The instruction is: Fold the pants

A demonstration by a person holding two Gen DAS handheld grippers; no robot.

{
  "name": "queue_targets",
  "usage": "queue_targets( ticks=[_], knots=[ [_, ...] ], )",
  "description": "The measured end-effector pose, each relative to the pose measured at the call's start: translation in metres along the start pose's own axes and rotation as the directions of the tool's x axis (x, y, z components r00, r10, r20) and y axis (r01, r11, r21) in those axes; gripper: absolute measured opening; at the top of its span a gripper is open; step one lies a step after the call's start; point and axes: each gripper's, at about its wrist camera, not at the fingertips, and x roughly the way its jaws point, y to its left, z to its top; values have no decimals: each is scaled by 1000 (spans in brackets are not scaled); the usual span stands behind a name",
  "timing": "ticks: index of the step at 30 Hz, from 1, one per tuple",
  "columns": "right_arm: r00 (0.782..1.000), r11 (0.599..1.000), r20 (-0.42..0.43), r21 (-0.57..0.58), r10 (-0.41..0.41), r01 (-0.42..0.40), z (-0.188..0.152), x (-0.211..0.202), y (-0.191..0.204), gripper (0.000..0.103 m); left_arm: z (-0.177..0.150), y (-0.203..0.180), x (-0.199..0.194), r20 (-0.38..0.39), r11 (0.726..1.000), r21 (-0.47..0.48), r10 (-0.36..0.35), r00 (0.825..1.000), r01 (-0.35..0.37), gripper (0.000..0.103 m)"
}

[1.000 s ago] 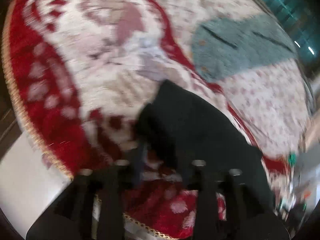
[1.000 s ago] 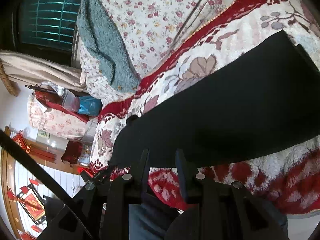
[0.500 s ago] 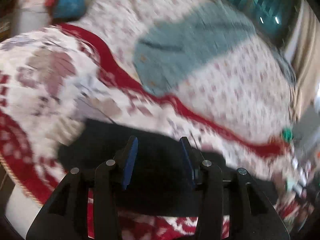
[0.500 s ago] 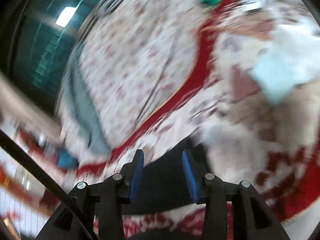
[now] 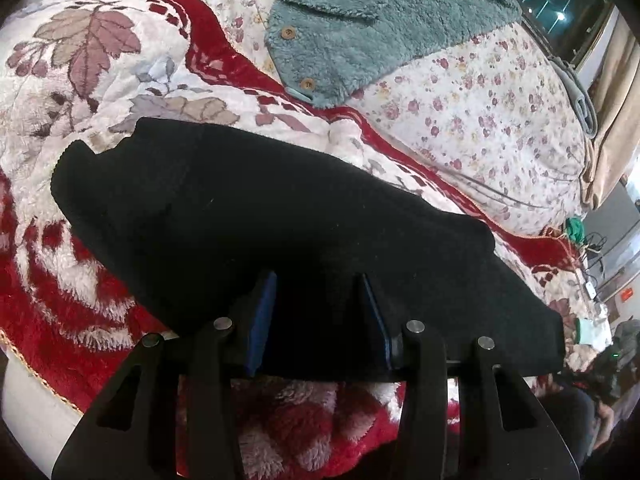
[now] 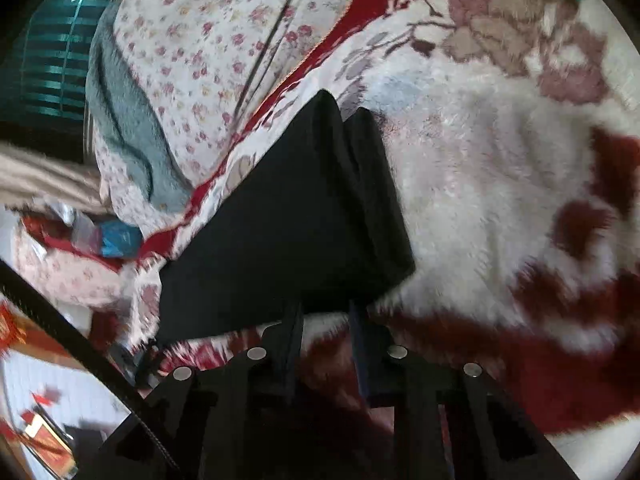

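Pants: black pants (image 5: 280, 216) lie flat as a long dark band on the blanket (image 5: 72, 264); in the left wrist view they run from 9 o'clock to 4 o'clock. In the right wrist view the pants (image 6: 288, 220) show a doubled layer at their 12 o'clock end.
Left hand-held gripper: the left hand-held gripper (image 5: 318, 312) sits at 6 o'clock with its blue-padded fingers (image 5: 262, 316) set wide apart. The near edge of the pants lies between them; contact cannot be told.
Right hand-held gripper: the right hand-held gripper (image 6: 324, 320) sits at 6 o'clock with fingers (image 6: 294, 332) parted, at the near edge of the pants. Nothing is clamped.
Blanket: red and white plush with leaf pattern, spread on the bed.
Quilt: a floral quilt (image 5: 480, 92) lies beyond the blanket at 1 o'clock.
Fleece jacket: a grey-green buttoned fleece jacket (image 5: 372, 28) rests on the quilt at 12 o'clock, well apart from the pants.
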Motion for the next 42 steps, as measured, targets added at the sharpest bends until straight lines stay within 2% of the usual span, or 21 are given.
queue_targets(
  ticks=[1, 2, 4, 5, 6, 8, 11, 16, 22, 23, 24, 25, 27, 32, 34, 42],
  knots=[
    [999, 1000, 47, -22, -19, 20, -1, -11, 5, 25, -3, 0, 2, 1, 1000, 1, 4, 1000, -4, 43],
    [997, 1000, 80, -25, 13, -11, -1, -17, 9, 25, -4, 0, 2, 2, 1000, 2, 8, 1000, -8, 43],
    [977, 986, 139, 24, 162, -167, 0, -32, 7, 26, -5, 1, 2, 2, 1000, 0, 5, 1000, -5, 43],
    [956, 967, 180, 60, 234, -248, 2, -37, 4, 27, -5, 1, 2, 1, 1000, -3, 2, 1000, -2, 43],
    [939, 951, 208, 90, 272, -296, 4, -39, 1, 31, -5, 1, 2, 0, 1000, -7, 0, 1000, 0, 43],
    [941, 939, 199, 157, 274, -307, 8, -31, -4, 32, -4, 2, 3, -2, 1000, -9, 1, 1000, -1, 43],
    [953, 927, 179, 244, 246, -285, 5, -15, -13, 32, -4, 1, 3, -3, 1000, -10, 2, 1000, -2, 43],
    [961, 912, 198, 328, 191, -248, -4, -12, -33, 32, -4, 1, 3, -3, 1000, -7, 4, 1000, -4, 43],
    [925, 901, 261, 265, 278, -345, 5, 2, -35, 32, -3, 2, 3, -4, 1000, -7, 2, 1000, -2, 43],
    [930, 910, 249, 249, 270, -331, 6, 6, -34, 32, -3, 2, 3, -5, 1000, -7, 2, 1000, -2, 43],
    [937, 920, 244, 240, 252, -310, 8, 11, -30, 25, -3, 2, 3, -5, 1000, -8, 2, 1000, -2, 43],
    [945, 933, 239, 226, 225, -280, 8, 12, -29, 12, -3, 2, 3, -6, 1000, -7, 2, 1000, -2, 43],
    [950, 945, 249, 216, 189, -245, 2, 8, -31, 5, -3, 2, 3, -6, 1000, -9, 2, 1000, -2, 43],
    [942, 975, 303, 119, 144, -187, -11, -18, -14, 4, -3, 5, 4, -11, 1000, -19, -9, 1000, 9, 43],
    [940, 973, 301, 115, 159, -202, -18, -24, -13, 4, -3, 7, 4, -8, 999, -31, -20, 1000, 20, 43],
    [961, 962, 243, 203, 131, -182, -15, 0, -39, 4, 1, 8, 1, -28, 1000, -28, -12, 1000, 12, 43]
  ],
)
